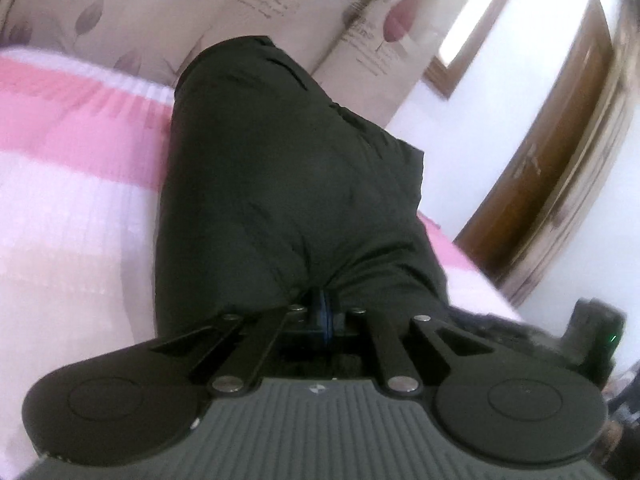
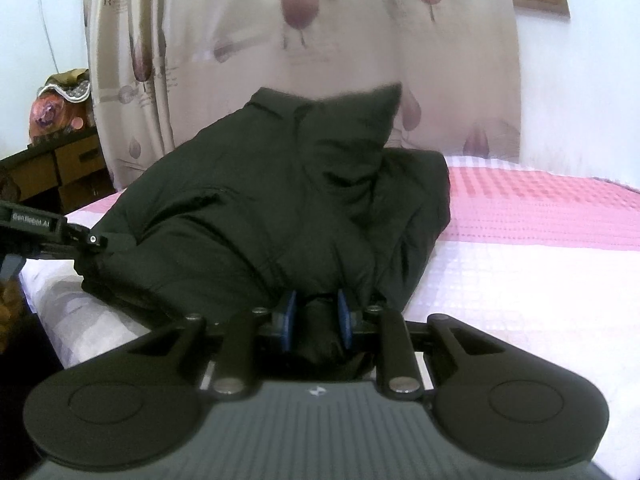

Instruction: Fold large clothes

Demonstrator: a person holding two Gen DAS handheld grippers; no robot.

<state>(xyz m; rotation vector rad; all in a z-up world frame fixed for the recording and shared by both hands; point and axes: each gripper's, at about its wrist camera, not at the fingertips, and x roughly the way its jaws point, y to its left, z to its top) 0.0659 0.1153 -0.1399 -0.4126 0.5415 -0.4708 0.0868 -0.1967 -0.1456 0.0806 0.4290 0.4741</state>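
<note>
Holding the black jacket (image 2: 256, 200) in my right gripper (image 2: 316, 316) (thick bunch) | left gripper (image 1: 325, 312) pinches its edge | pink bed (image 2: 540, 240) below

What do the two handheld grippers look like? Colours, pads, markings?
Both match. The left gripper and right gripper have black linkage bars with silver pivot pins, two round black discs at the base, a ribbed grey body with a small white logo, and blue pads on the jaws. The side view shows white lettering, too blurred to read reliably.
</note>
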